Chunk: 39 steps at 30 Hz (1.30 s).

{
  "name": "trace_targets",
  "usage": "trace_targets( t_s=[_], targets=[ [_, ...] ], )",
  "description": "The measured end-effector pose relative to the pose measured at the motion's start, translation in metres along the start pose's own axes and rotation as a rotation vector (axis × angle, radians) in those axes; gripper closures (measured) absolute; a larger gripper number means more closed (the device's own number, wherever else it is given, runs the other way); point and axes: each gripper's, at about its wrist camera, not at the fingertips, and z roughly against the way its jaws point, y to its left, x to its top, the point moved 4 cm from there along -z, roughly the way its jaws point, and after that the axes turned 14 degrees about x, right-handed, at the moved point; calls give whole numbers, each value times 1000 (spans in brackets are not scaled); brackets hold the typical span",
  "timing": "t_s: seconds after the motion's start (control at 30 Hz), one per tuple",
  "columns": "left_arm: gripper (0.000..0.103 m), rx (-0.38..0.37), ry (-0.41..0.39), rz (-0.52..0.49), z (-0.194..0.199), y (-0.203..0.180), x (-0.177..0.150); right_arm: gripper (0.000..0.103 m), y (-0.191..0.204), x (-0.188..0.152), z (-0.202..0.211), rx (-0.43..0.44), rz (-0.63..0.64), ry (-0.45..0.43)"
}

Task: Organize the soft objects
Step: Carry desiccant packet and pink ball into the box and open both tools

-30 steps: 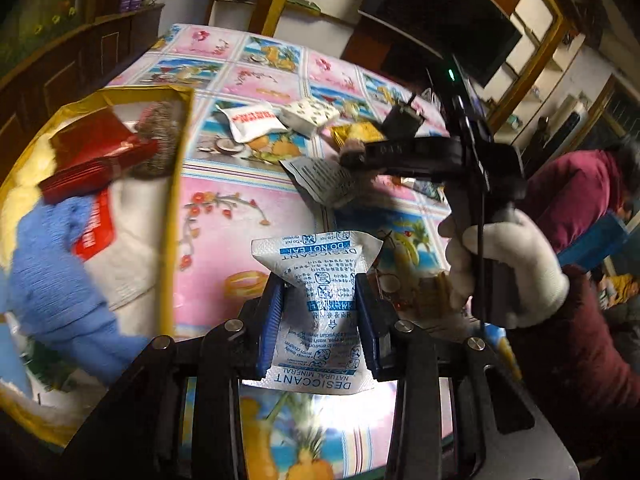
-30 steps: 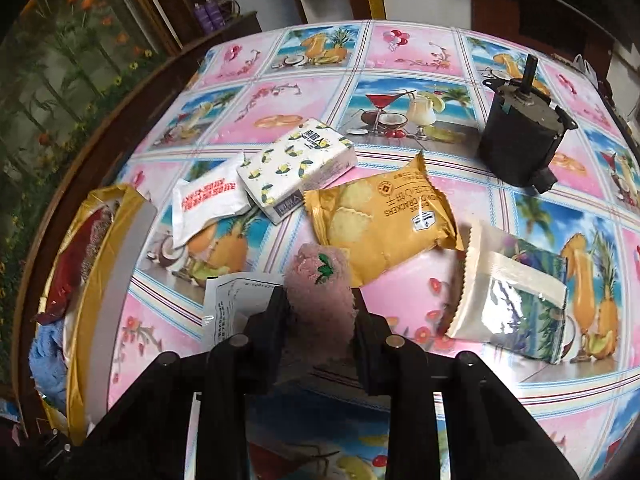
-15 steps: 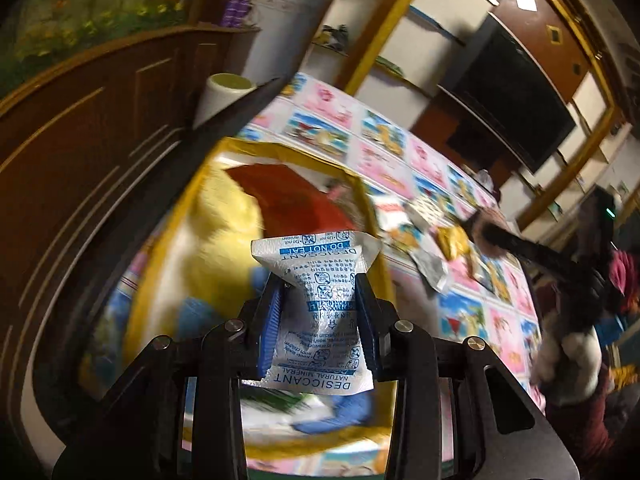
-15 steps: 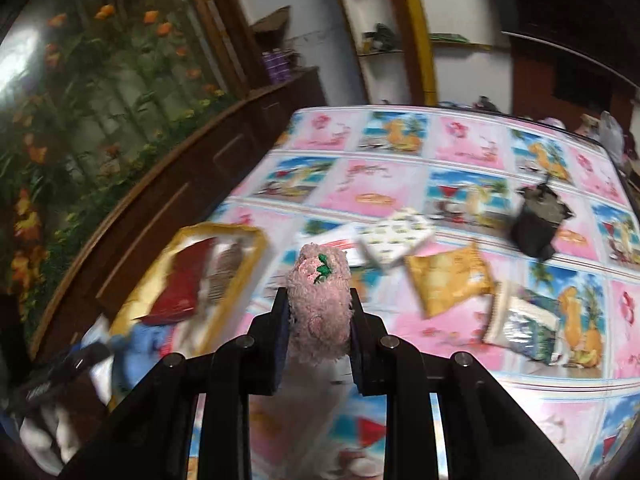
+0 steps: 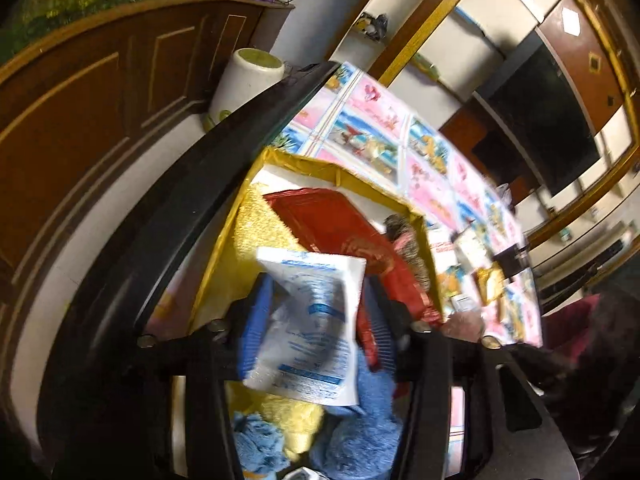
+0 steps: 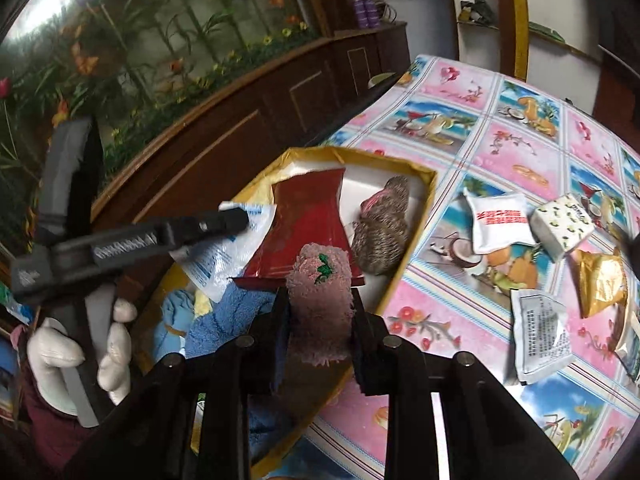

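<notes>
My left gripper [image 5: 316, 332] hangs over the yellow box [image 6: 430, 196], its jaws opening, the white desiccant packet [image 5: 316, 328] tilted loose between the blue pads [image 5: 256, 328]; in the box lie a blue towel [image 6: 224, 320], a red pouch [image 6: 308, 224] and a brown woolly piece [image 6: 384, 232]; my right gripper [image 6: 320, 320] is clamped tight on the pink fluffy cloth [image 6: 320, 300] near the box's rim; other packets [image 6: 498, 222] lie further right on the tablecloth [image 6: 520, 140].
</notes>
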Motion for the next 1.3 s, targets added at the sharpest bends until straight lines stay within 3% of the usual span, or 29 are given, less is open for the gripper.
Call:
trace_targets(
  t_s=[0.13,0.27,0.5,0.6,0.77,0.87,1.03,1.17,1.3],
  targets=[
    [45,-22,-42,6,20,1,-4,70,4,-4,-8,-49,30,22],
    [45,-14,-86,3,42,-2,-11,51,7,-6,0,-58,48,-7],
    [45,31,-161,-28,72,-12,-32,50,15,-8,32,26,26,-161],
    [45,20,-171,-22,78,-16,-38,50,18,-6,24,129,2,-134],
    [45,52,-198,-59,91,-31,-53,50,-1,-9,-16,162,-136,1],
    [45,103,-240,-107,101,-43,-64,50,-3,-16,-1,208,-177,-48],
    [42,215,-309,-181,102,-70,-80,49,1,-30,45,150,-114,-145],
    [42,299,-345,-267,96,-96,-94,38,-10,-49,79,47,-73,-209],
    [42,340,-353,-336,89,-121,-108,38,-29,-67,96,-40,-58,-217]
  ],
)
